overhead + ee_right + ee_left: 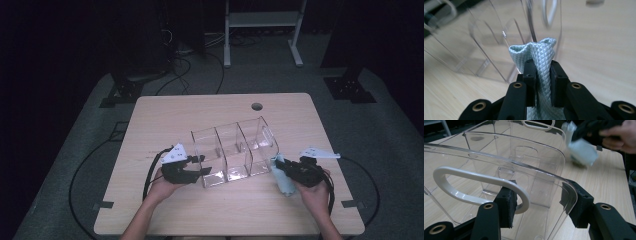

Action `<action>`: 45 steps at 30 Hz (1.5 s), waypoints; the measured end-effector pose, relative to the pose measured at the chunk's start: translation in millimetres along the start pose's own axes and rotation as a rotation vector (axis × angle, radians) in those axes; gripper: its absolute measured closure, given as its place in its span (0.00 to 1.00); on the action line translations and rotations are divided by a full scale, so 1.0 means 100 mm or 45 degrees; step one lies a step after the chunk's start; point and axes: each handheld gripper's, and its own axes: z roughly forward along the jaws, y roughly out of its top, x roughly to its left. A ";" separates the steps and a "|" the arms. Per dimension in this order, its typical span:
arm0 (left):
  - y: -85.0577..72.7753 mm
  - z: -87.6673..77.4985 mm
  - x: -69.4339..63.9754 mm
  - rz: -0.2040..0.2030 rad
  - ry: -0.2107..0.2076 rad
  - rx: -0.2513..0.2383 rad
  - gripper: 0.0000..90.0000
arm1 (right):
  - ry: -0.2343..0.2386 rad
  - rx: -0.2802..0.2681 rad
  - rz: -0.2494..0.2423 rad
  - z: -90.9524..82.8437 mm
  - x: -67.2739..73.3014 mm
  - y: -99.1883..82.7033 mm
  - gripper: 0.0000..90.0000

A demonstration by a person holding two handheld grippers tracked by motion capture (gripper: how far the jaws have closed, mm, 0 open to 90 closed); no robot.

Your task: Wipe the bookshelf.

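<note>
**Wiping a Clear Organizer: Brace and Cloth Positions**

Dark room beyond; grey floor with trailing cables and a white frame at the rear. Light wood tabletop (165, 115) with a round cable hole (257, 106) near the far edge.

Clear three-compartment organizer (235, 152) standing at mid-tabletop, between both hands. Left gripper (197, 165) at its left end, fingers (506, 206) clenched on the end wall, one just beside the white handle loop (461, 185), the other on the wall's outer edge. Likely purpose: bracing the light plastic body against sliding under wiping pressure.

Right gripper (278, 169) at the right end, fingers (530, 77) clenched on a pale blue cloth (541, 53), bunched and projecting past the tips. Cloth tip just beside the right end wall; actual contact cannot be told. Projecting fold presumably keeps hard fingers off the clear plastic.
</note>
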 end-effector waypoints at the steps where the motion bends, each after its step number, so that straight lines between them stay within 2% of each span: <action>1: 0.00 0.00 -0.01 0.002 0.001 -0.001 0.52 | 0.005 -0.065 -0.021 -0.11 0.04 0.11 0.86; 5: 0.00 0.00 -0.02 0.007 0.005 0.000 0.52 | -0.015 -0.080 -0.053 -0.16 0.08 0.24 0.86; 7: -0.01 -0.01 -0.03 0.008 0.011 0.003 0.52 | -0.017 -0.076 -0.059 -0.12 0.08 0.23 0.86; 10: -0.01 -0.01 -0.04 -0.003 0.010 -0.003 0.52 | -0.018 -0.052 -0.032 -0.02 0.04 0.16 0.86; 11: -0.02 -0.01 -0.04 -0.005 0.002 -0.002 0.52 | -0.019 -0.026 0.002 0.08 0.00 0.08 0.86; 13: -0.02 0.00 -0.04 -0.008 0.001 -0.001 0.52 | -0.017 -0.015 0.023 0.14 -0.03 0.05 0.86; 17: -0.02 0.00 -0.04 -0.016 0.006 -0.002 0.51 | -0.043 0.098 0.052 0.41 -0.12 -0.07 0.86; 20: -0.02 -0.01 -0.04 -0.013 0.014 0.002 0.51 | -0.028 0.153 0.090 0.51 -0.18 -0.13 0.86; 22: -0.02 -0.01 -0.04 -0.007 0.017 0.006 0.51 | -0.036 0.152 0.080 0.50 -0.17 -0.12 0.86; 23: -0.01 -0.01 -0.05 -0.002 0.022 0.009 0.51 | -0.031 0.104 0.065 0.40 -0.13 -0.05 0.86; 24: -0.01 -0.01 -0.05 -0.002 0.022 0.009 0.51 | -0.031 0.104 0.065 0.40 -0.13 -0.05 0.86; 26: -0.01 -0.01 -0.05 0.003 0.024 0.014 0.51 | -0.023 0.033 0.050 0.28 -0.09 0.05 0.86; 28: -0.01 -0.01 -0.06 0.003 0.025 0.017 0.51 | -0.028 0.013 0.040 0.25 -0.08 0.11 0.86; 30: -0.01 -0.01 -0.07 0.004 0.028 0.017 0.51 | -0.025 0.042 0.057 0.31 -0.10 0.08 0.86; 31: -0.01 -0.01 -0.07 0.005 0.028 0.017 0.51 | -0.037 0.084 0.061 0.40 -0.11 0.02 0.86; 32: -0.01 -0.01 -0.07 0.006 0.028 0.018 0.51 | -0.037 0.084 0.061 0.40 -0.11 0.02 0.86; 35: -0.01 0.00 -0.07 0.011 0.027 0.021 0.51 | -0.034 0.196 0.117 0.61 -0.21 -0.13 0.86; 38: -0.02 -0.01 -0.07 0.013 0.029 0.019 0.51 | -0.025 0.196 0.137 0.61 -0.22 -0.14 0.86; 39: -0.02 -0.01 -0.07 0.015 0.029 0.020 0.51 | -0.039 0.191 0.111 0.59 -0.20 -0.12 0.86; 40: -0.02 -0.01 -0.07 0.017 0.029 0.021 0.51 | -0.042 0.154 0.091 0.52 -0.16 -0.06 0.86; 41: -0.02 0.00 -0.07 0.017 0.029 0.020 0.51 | -0.042 0.154 0.091 0.52 -0.16 -0.06 0.86; 42: -0.02 0.00 -0.07 0.019 0.030 0.022 0.51 | -0.029 0.086 0.087 0.41 -0.12 0.02 0.86; 43: -0.02 0.00 -0.07 0.020 0.031 0.021 0.51 | -0.030 0.058 0.081 0.36 -0.10 0.07 0.86; 44: -0.02 0.00 -0.07 0.020 0.031 0.021 0.51 | -0.030 0.058 0.081 0.36 -0.10 0.07 0.86; 45: -0.02 0.00 -0.08 0.019 0.033 0.022 0.51 | -0.029 0.022 0.072 0.30 -0.08 0.13 0.86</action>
